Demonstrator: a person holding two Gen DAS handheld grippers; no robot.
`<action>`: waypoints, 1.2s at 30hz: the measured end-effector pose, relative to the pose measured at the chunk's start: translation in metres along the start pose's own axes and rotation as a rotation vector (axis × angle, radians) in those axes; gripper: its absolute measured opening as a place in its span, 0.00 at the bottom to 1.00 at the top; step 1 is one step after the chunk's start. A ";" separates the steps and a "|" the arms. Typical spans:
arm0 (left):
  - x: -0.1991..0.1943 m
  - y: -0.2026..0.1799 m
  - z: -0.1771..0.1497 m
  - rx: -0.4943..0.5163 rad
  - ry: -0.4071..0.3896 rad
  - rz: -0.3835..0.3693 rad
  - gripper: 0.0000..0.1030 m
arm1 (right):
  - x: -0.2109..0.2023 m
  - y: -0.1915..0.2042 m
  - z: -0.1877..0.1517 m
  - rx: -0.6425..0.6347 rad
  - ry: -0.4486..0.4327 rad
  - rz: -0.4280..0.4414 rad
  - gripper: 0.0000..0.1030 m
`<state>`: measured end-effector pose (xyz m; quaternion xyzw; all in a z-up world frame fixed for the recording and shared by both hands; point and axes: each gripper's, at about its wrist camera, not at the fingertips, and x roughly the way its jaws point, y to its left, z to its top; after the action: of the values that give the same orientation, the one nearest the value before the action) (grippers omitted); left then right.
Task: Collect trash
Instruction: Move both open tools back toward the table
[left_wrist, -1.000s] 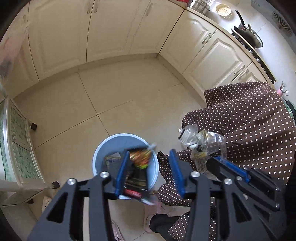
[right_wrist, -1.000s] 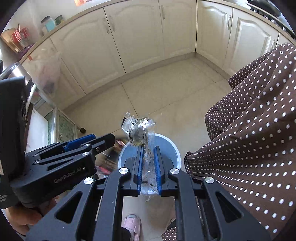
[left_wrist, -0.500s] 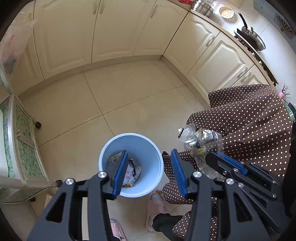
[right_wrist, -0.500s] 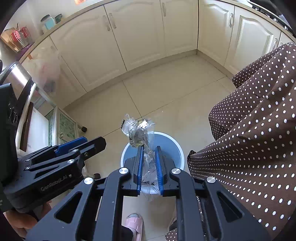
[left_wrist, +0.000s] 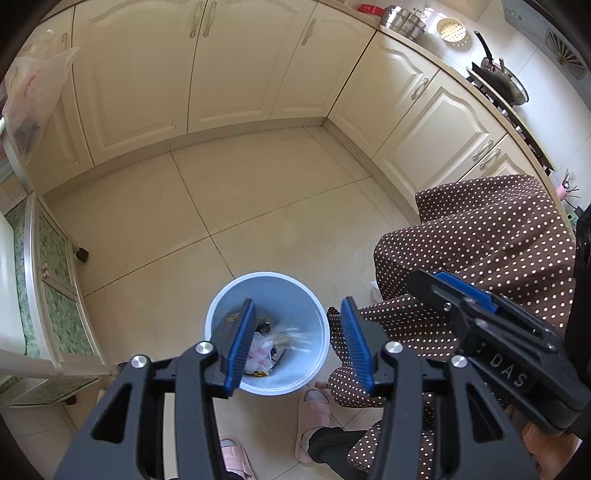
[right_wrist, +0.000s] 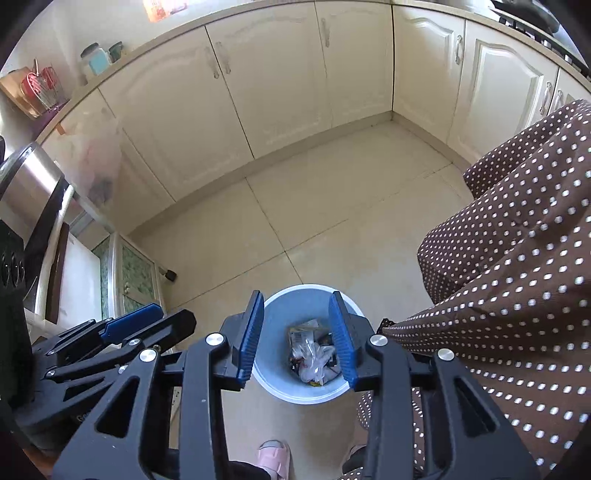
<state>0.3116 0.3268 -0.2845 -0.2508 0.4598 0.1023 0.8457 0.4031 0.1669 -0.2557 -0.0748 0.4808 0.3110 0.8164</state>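
A light blue bin (left_wrist: 317, 325) (right_wrist: 273, 306) stands on the tiled floor below both grippers. Wrappers and a crumpled clear plastic piece (right_wrist: 312, 360) lie in its bottom. In the left wrist view a blurred pale piece of trash (left_wrist: 290, 334) is falling inside the bin. My left gripper (left_wrist: 297, 345) hangs open above the bin with nothing between its blue pads. My right gripper (right_wrist: 297, 334) is over the bin too, its jaws opening and empty. The right gripper's body (left_wrist: 491, 332) shows at the right of the left wrist view.
Cream kitchen cabinets (left_wrist: 236, 66) line the far walls. A low green-patterned cabinet (left_wrist: 48, 280) stands at the left. A person in a brown polka-dot garment (left_wrist: 480, 251) stands right of the bin, pink slippers (left_wrist: 314, 410) beside it. Pots (left_wrist: 402, 22) sit on the counter.
The colourful wrapper left the left gripper and dropped into the bin. The right gripper's jaws spread and the crumpled clear plastic fell from them into the bin.
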 end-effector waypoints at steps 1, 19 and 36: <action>-0.003 -0.001 0.001 0.002 -0.003 -0.004 0.45 | -0.004 -0.001 0.000 -0.001 -0.005 -0.003 0.34; -0.119 -0.156 0.001 0.265 -0.186 -0.139 0.49 | -0.215 -0.064 -0.010 0.005 -0.333 -0.110 0.42; -0.083 -0.398 -0.050 0.667 -0.081 -0.261 0.53 | -0.292 -0.267 -0.078 0.246 -0.317 -0.392 0.50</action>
<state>0.3895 -0.0343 -0.1064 -0.0134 0.3978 -0.1523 0.9046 0.3993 -0.2055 -0.1014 -0.0170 0.3578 0.0944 0.9289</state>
